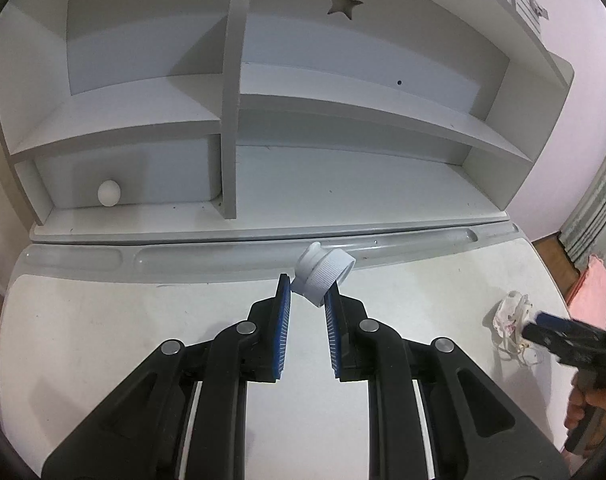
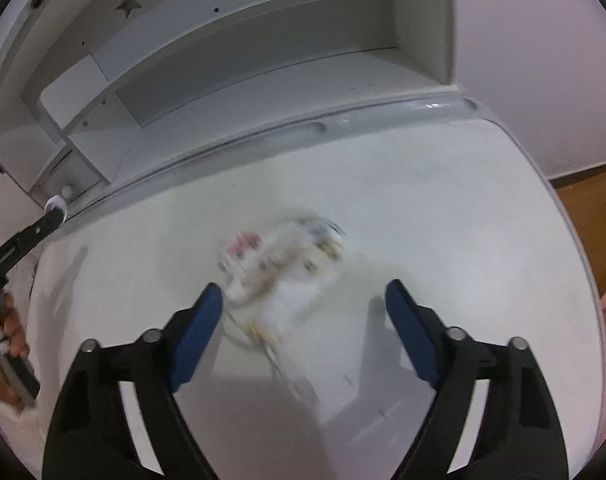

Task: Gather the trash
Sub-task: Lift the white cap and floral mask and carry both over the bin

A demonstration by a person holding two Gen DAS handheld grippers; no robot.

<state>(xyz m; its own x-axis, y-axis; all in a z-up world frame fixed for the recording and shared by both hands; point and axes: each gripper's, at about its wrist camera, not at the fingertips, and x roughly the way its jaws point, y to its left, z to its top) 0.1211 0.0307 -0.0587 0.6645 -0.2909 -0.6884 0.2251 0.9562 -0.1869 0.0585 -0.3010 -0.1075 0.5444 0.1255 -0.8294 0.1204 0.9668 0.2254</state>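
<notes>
Left wrist view: left gripper (image 1: 307,294) has its fingers clenched on a white cap (image 1: 326,276), pinched at the very tips and lifted off the desk (image 1: 103,320). The cap sits tilted, with a second white piece hanging off its far-left side; I can't tell whether that is a flip lid or a separate bit. Grip is shallow, mostly on the right finger, so I'd judge it could slip if swung fast. Shelf unit (image 1: 239,128) stands at the far edge of the desk; a small white ball (image 1: 109,192) sits in its lower-left cubby. At far right, the wrapper (image 1: 513,312), crumpled white with red marks, lies on the desk, and the right gripper (image 1: 543,326) is right at it.

Right wrist view: blurred, so it looks to be in motion. Right gripper (image 2: 303,300) has its fingers spread wide, holding nothing. The wrapper (image 2: 279,272) lies on the desk (image 2: 463,220) between the fingers but toward the left one, touching or just beside it; blur hides which. A thin strand trails off its near side. The left gripper (image 2: 57,210) shows at far left with the cap (image 2: 57,203) at its tip.

Step in hand, as I read it: first piece picked up, second piece being approached. Next move calls for centring the right fingers on the wrapper, going low to the desk, then closing. No bin shows in either view.
</notes>
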